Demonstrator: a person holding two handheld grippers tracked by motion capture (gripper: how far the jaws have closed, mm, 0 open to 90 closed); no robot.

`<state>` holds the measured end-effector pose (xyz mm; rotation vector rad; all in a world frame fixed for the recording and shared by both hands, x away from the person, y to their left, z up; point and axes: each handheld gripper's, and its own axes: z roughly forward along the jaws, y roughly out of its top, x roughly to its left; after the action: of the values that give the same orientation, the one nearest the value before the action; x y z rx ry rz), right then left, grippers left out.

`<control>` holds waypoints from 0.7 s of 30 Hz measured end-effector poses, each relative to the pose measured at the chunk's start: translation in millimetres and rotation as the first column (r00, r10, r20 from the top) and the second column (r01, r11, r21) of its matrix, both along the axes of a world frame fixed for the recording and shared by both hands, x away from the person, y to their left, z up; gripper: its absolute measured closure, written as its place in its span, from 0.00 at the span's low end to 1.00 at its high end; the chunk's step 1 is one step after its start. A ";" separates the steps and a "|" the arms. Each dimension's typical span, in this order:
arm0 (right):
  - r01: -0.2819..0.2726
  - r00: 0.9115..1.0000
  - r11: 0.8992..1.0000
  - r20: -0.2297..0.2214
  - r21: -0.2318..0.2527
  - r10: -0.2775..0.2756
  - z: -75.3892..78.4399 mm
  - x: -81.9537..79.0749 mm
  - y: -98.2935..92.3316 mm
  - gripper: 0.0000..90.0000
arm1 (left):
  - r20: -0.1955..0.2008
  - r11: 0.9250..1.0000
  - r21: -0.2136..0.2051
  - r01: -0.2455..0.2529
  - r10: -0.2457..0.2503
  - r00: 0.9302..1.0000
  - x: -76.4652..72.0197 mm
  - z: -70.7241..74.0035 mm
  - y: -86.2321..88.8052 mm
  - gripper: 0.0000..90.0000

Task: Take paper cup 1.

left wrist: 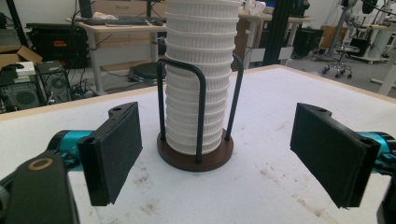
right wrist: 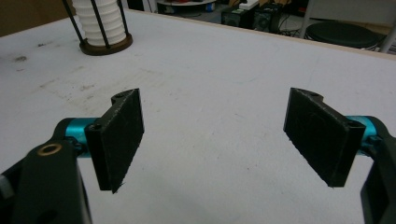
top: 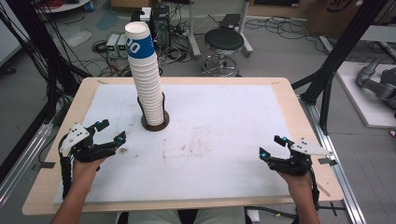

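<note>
Status at this frame: nothing picked yet, as far as I could tell. Cup stack (top: 147, 74) sat whole in its holder (top: 155, 125), far-left part of the white mat (top: 224, 140), leaning a bit twd the far side. Top cup (top: 138, 39) had a blue band. Holder = round wooden base w/ black wire uprights around the lower cups (left wrist: 196, 112).

Left gripper (top: 110, 131) was near the stack, on the near-left side of it, jaws spread wide, nothing btwn them. In the left gripper view the stack was lined up dead centre btwn both pads (left wrist: 119, 149), but well apart, no contact.

Right gripper (top: 271, 145) hung over bare mat on the near-right, well away from the holder, jaws also wide apart and empty. In its view the holder base (right wrist: 106, 46) sat far off, upper left.

No loose cups on the mat that I could see. My read: approach stage only. Left to do: close in on the stack, grab, pull cup(s) off. Basically all of it.
</note>
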<state>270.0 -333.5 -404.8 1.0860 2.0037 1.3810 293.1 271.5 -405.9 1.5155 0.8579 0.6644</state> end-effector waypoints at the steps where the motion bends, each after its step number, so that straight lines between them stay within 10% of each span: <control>1: -0.001 1.000 1.000 0.001 -0.003 0.001 -0.1 0.0 -0.1 0.23 | -0.002 1.000 -0.002 0.001 -0.001 1.000 -0.1 -0.1 -0.2 0.18; 21: -0.031 0.999 0.999 -0.009 -0.018 0.031 -4.6 4.9 7.0 0.23 | -0.030 1.000 -0.028 0.013 -0.014 0.999 3.4 8.2 2.1 0.18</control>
<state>274.9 -326.5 -409.4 1.0586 2.0434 1.3728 296.5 273.6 -397.7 1.5086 0.8756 0.6187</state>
